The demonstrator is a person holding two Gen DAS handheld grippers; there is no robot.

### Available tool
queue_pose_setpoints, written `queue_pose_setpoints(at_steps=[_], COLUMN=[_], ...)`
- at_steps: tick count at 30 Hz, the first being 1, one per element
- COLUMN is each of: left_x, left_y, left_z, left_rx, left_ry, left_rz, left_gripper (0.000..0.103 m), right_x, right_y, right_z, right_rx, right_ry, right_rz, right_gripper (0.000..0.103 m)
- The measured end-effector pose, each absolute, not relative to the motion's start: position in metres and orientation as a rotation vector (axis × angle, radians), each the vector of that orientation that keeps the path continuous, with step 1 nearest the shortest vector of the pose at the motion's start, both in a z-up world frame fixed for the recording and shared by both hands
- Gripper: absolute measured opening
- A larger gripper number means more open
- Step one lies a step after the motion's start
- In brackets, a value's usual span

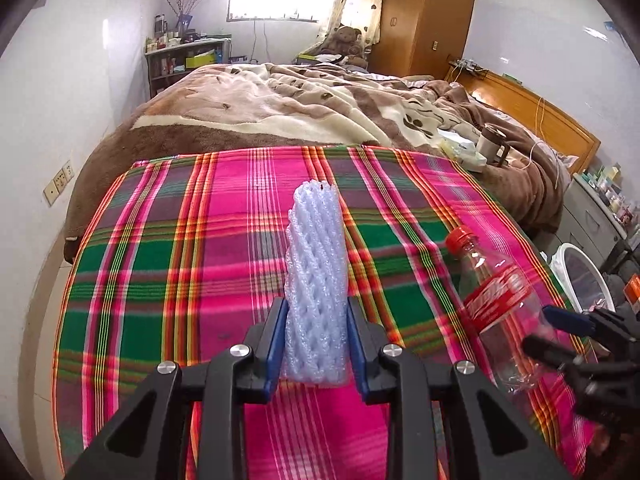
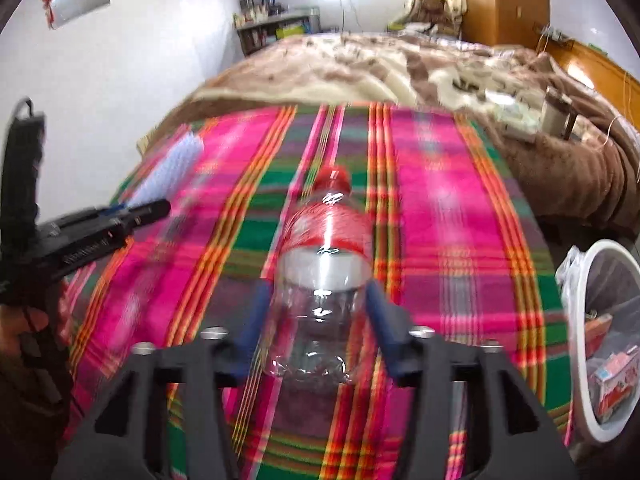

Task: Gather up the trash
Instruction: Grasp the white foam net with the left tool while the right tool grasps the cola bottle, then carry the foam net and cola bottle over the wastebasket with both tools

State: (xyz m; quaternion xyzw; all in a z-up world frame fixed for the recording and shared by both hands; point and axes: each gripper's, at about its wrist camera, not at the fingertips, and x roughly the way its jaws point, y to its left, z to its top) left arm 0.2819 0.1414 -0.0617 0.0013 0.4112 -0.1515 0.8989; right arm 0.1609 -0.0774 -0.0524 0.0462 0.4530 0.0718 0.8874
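While right view blurs | left gripper clamps foam net | right gripper clamps bottle

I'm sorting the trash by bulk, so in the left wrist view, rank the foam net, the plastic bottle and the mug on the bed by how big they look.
1. foam net and plastic bottle: look about alike; not ranked.
2. mug: clearly smallest, though it lies farther from the camera, so that may mislead.

Nothing here reads clearly — the clear plastic bottle wears a red label with white script, too blurred to spell out.
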Motion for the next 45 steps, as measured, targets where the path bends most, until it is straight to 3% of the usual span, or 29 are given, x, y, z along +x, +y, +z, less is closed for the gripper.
queue_pose_setpoints(at_steps=[21, 45], left_x=[0.269, 0.208], left_y=[0.132, 0.056], left_z=[-0.064, -0.03], left_rx=[-0.01, 0.032], left_ry=[0.849, 0.784], left_rz=[-0.344, -0.448], left_gripper=[0.029, 0.029], right_x=[0.199, 0.122], right_y=[-0.07, -0.13], right_z=[-0.071, -0.031], right_rx=[0.065, 0.193], right_ry=[1.048, 0.848], right_rz=[0.091, 0.071], right_gripper=[0.064, 0.063])
